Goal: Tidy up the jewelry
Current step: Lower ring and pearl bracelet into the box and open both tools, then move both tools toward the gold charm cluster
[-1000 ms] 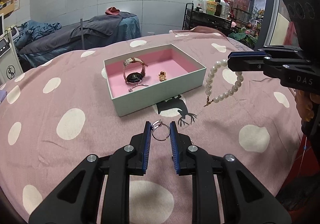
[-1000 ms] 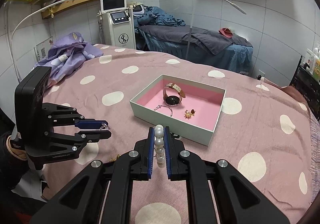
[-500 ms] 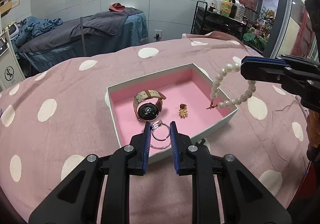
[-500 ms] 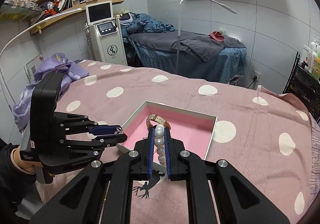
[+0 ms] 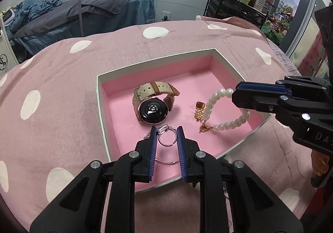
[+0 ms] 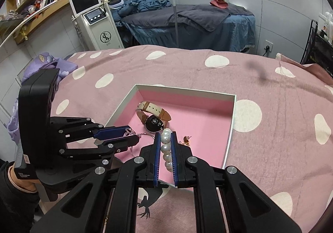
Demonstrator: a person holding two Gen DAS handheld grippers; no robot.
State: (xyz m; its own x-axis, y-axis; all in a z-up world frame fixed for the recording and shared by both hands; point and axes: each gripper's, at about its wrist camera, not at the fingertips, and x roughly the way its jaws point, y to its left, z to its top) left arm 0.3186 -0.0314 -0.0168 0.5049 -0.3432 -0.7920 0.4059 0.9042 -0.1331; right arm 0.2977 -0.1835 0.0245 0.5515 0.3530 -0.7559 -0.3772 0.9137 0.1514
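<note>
A pink-lined open box [image 5: 100,95] [image 6: 232,120] sits on the spotted pink cloth. Inside lie a watch with a tan strap [image 5: 153,106] [image 6: 154,118], a gold earring [image 5: 199,109] [image 6: 186,140] and a thin silver bangle [image 5: 166,162]. My left gripper [image 5: 166,136] is shut on a silver ring [image 5: 165,139] and holds it over the box's near part. My right gripper [image 6: 165,139] is shut on a pearl bracelet [image 6: 166,149] [image 5: 224,117], which hangs over the box's right side with its clasp low by the pink floor.
A treatment bed with grey and blue covers [image 6: 187,19] stands behind. A white machine with a screen [image 6: 93,21] is at the back left, a black cart with bottles [image 5: 239,2] at the back right. A purple cloth [image 6: 47,64] lies at the table's left.
Both grippers have moved forward from in front of the box to over it and lower, each still holding its piece. The pearl bracelet now hangs inside the box.
</note>
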